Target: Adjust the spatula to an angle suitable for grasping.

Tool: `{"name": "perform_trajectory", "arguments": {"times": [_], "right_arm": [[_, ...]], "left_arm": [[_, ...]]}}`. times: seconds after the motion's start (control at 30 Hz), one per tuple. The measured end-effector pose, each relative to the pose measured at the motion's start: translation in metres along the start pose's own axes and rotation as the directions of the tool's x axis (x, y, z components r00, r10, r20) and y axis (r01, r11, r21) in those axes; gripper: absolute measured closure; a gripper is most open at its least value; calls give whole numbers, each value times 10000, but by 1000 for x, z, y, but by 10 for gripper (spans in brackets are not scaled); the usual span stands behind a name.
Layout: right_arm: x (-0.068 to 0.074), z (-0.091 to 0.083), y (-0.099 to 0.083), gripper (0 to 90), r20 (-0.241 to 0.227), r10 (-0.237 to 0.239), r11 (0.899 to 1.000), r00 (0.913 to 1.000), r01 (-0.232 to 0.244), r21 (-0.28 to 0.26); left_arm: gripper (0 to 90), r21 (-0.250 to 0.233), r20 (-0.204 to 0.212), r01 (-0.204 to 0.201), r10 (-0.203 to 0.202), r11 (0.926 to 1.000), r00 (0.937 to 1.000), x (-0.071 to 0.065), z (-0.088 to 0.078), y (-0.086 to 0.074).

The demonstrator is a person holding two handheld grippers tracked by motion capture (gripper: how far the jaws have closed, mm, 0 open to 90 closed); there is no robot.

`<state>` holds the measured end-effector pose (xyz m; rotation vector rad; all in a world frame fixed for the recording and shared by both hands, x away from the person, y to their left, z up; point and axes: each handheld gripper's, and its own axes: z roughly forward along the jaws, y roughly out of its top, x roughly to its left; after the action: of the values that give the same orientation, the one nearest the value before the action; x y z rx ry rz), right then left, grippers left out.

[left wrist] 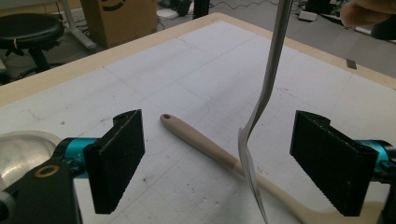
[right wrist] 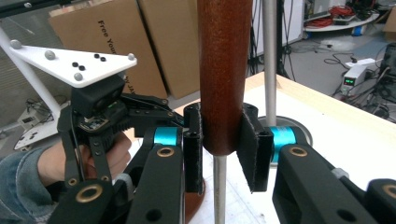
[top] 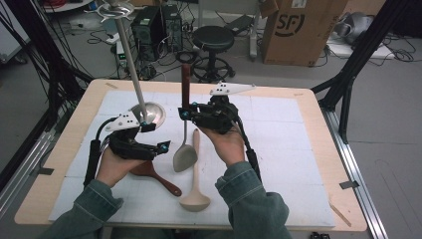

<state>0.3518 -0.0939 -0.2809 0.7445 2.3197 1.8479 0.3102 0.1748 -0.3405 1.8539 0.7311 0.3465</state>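
At the far left stands the metal stand [top: 152, 113], its rod rising from a round base on the white mat [top: 278, 164]. Just in front of it we hold the left gripper [top: 154, 135] with its jaws well apart and nothing pressed between the pads. In the left gripper view the thin metal shaft of the turner [left wrist: 254, 121] hangs in the gap, clear of both pads. A dark wooden spoon [top: 157, 175] lies partly under our left hand [top: 117, 167]. Next comes the turner itself, held upright near the middle of the mat. Its grey head [top: 185, 158] is low, beside the handle of the beige ladle [top: 195, 174] that lies flat there, and we cannot tell whether the head touches the mat. The right gripper [right wrist: 222, 149] is clamped on the lower end of the turner's brown handle [right wrist: 224, 70], just above where the shaft begins. We judge the turner light but bottom-heavy at the head. Its round, smooth handle could twist or slide in the pads, while the flat shaft looks springy and thin, a poor place to pinch. The thick wooden handle gives the surest hold, and a second grip higher up on it would steady any swing.
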Motion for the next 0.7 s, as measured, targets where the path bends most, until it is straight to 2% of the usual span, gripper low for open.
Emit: {"name": "perform_trajectory", "arguments": {"times": [0.43, 0.7], "right_arm": [[8, 14, -1, 732, -300, 10, 10000, 9995, -9, 36], [11, 20, -1, 731, -432, -23, 10000, 9991, 24, 38]], "left_arm": [[259, -96, 91, -46, 47, 9999, 9999, -3, 5, 5], [285, -119, 99, -217, 218, 9997, 9997, -7, 8, 12]]}}
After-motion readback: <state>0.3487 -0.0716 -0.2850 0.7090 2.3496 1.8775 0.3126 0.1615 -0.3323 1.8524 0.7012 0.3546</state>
